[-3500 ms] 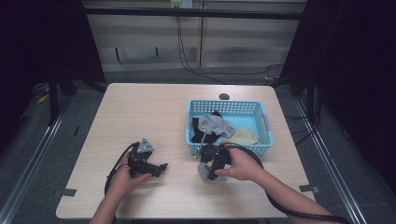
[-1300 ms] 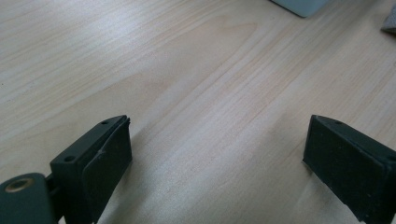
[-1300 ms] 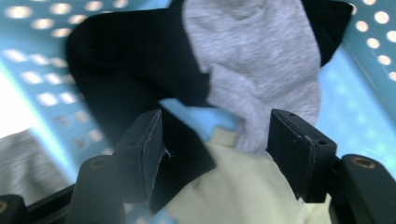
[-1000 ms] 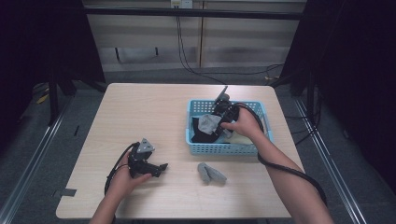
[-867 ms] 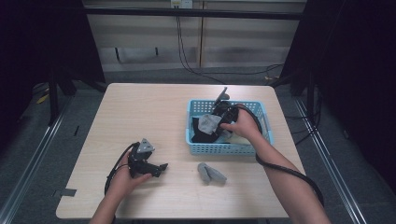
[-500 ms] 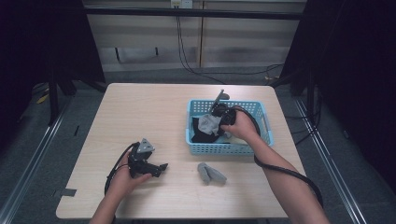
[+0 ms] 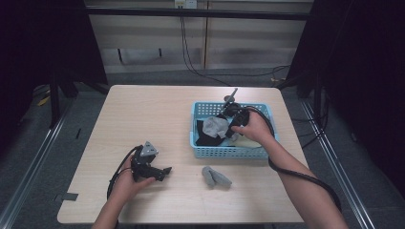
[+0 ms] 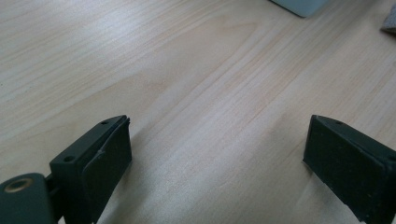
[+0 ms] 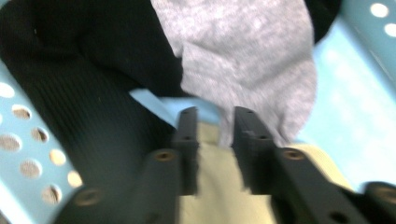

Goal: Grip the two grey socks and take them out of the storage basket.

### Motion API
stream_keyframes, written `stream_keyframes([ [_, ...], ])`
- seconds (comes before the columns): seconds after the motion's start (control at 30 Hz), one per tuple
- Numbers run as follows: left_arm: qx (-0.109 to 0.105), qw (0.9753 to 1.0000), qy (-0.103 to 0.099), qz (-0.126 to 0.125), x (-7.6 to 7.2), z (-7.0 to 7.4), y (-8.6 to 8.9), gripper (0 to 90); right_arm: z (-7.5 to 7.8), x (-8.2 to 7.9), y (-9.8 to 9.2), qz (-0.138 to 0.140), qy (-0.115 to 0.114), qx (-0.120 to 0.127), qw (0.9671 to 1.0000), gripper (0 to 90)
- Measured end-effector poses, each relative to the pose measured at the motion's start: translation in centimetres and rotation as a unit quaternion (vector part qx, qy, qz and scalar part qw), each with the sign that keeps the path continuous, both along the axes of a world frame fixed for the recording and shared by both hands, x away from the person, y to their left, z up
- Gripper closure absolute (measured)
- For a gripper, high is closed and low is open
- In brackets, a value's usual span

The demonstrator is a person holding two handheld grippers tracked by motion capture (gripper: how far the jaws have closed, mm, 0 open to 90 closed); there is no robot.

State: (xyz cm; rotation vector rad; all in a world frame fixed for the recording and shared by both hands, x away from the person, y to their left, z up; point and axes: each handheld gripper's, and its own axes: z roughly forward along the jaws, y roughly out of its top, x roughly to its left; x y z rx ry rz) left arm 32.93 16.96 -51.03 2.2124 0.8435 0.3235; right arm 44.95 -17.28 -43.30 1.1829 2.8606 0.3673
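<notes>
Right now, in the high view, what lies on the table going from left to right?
Left tongs in the person's left hand → loose grey sock lying on the light wooden table → blue perforated plastic basket holding dark and grey clothing, with the right tongs reaching in.

Light blue basket (image 7: 229,151) holds grey sock (image 7: 214,127), black cloth (image 7: 206,139)

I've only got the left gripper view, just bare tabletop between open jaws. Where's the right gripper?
Observer: The right gripper is down inside the blue basket.
Operator: Is it holding anything?
Observer: Its jaws stand nearly shut and seem to pinch the edge of a grey sock.
Operator: What else is in there?
Observer: A black cloth and a cream cloth lie beneath that sock.
</notes>
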Motion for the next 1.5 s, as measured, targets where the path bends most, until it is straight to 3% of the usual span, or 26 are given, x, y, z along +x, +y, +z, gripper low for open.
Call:
stream_keyframes([
  [0.13, 0.002, 1.0, 0.0, -0.001, 0.0, 0.0, 0.0, 6.9, -1.0, 0.5, 1.2, -0.001, 0.003, -0.004, 1.0, 49.4],
  [0.3, 0.006, 1.0, 0.0, -0.005, 0.0, 0.0, 0.1, 7.0, -2.0, 0.9, 2.2, -0.005, -0.002, -0.005, 1.0, 46.9],
  [0.4, 0.006, 1.0, 0.0, -0.005, 0.0, 0.0, 0.1, 6.9, -2.8, 1.1, 2.6, -0.011, -0.004, -0.017, 0.9998, 54.8],
  [0.47, 0.006, 1.0, 0.0, -0.005, 0.0, 0.0, 0.1, 6.9, -2.7, 1.1, 2.5, -0.004, -0.017, -0.036, 0.9992, 69.8],
  [0.5, 0.006, 1.0, 0.0, -0.005, 0.0, 0.0, 0.1, 6.9, -2.6, 1.2, 2.3, -0.007, -0.017, -0.033, 0.9993, 75.8],
  [0.57, 0.006, 1.0, 0.0, -0.005, 0.0, 0.0, 0.1, 6.9, -2.2, 1.2, 1.6, -0.011, -0.012, -0.028, 0.9995, 81.5],
  [0.63, 0.006, 1.0, 0.0, -0.005, 0.0, 0.0, 0.1, 6.9, -2.0, 1.2, 1.4, -0.004, -0.01, -0.03, 0.9995, 81.7],
  [0.77, 0.002, 1.0, 0.0, -0.002, 0.0, 0.0, 0.0, 6.9, -0.4, 0.7, 0.7, -0.006, -0.016, -0.018, 0.9997, 82.0],
  [0.97, 0.001, 1.0, 0.0, -0.002, 0.0, 0.0, 0.0, 6.9, 2.3, -0.1, -0.1, 0.014, -0.023, -0.015, 0.9995, 82.3],
  [1.3, 0.004, 1.0, -0.002, -0.003, 0.0, 0.0, 0.0, 6.9, 4.7, -0.5, -0.8, 0.02, -0.021, 0.005, 0.9996, 82.4],
  [1.5, 0.004, 1.0, -0.002, -0.003, 0.0, 0.0, 0.0, 6.9, 6.1, -1.0, -0.7, 0.035, -0.015, -0.01, 0.9992, 82.3],
])
